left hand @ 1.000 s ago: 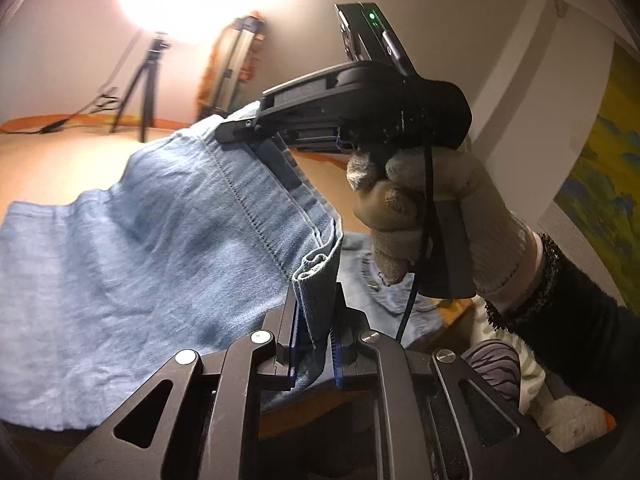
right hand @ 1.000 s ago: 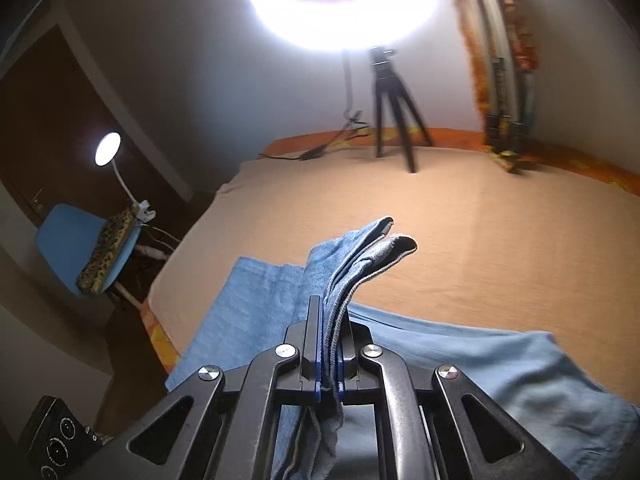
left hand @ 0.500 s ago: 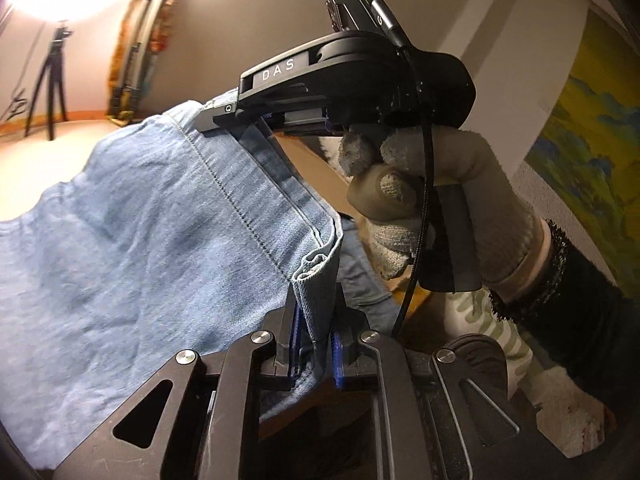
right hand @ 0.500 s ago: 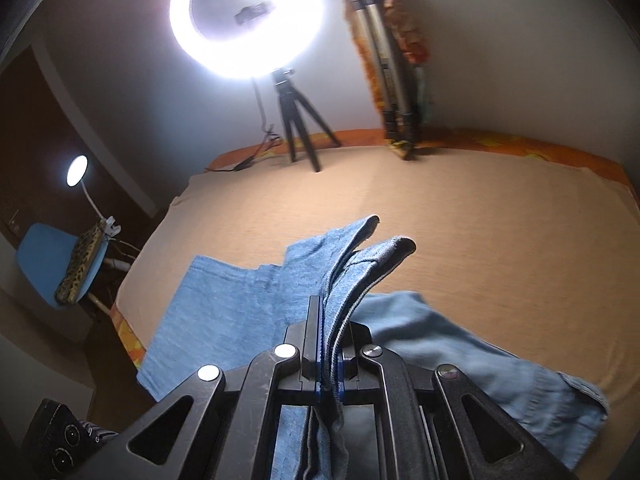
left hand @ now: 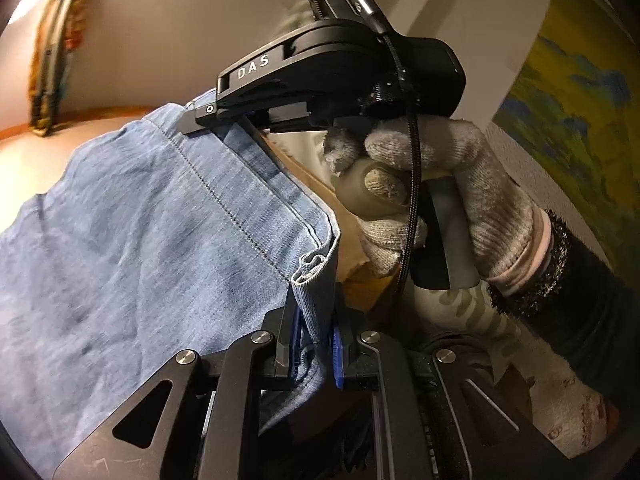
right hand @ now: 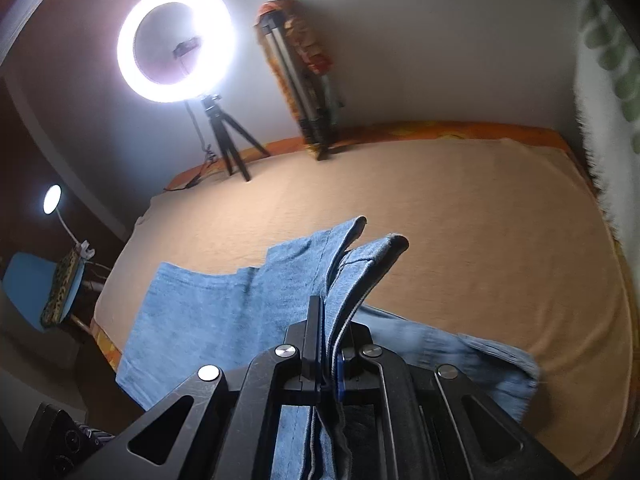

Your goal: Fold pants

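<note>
Light blue denim pants (left hand: 152,240) hang stretched between my two grippers above a tan bed. My left gripper (left hand: 316,344) is shut on a bunched corner of the hem or waistband edge. In the same view the right gripper (left hand: 208,120), held by a gloved hand (left hand: 440,184), pinches the far end of that same stitched edge. In the right wrist view, my right gripper (right hand: 328,344) is shut on doubled layers of the pants (right hand: 224,304), whose edge sticks up past the jaws. The rest of the cloth trails down onto the bed.
The bed (right hand: 460,216) has a tan cover with an orange edge. A lit ring light on a tripod (right hand: 176,44) and a folded tripod (right hand: 308,92) stand at the far wall. A blue chair (right hand: 28,288) and small lamp (right hand: 52,200) stand off the bed's left. A painting (left hand: 568,92) hangs on the wall.
Both grippers have swung sideways together with the pants held taut; the ring light has slid left out of the left wrist view, and more cloth now drags across the bed.
</note>
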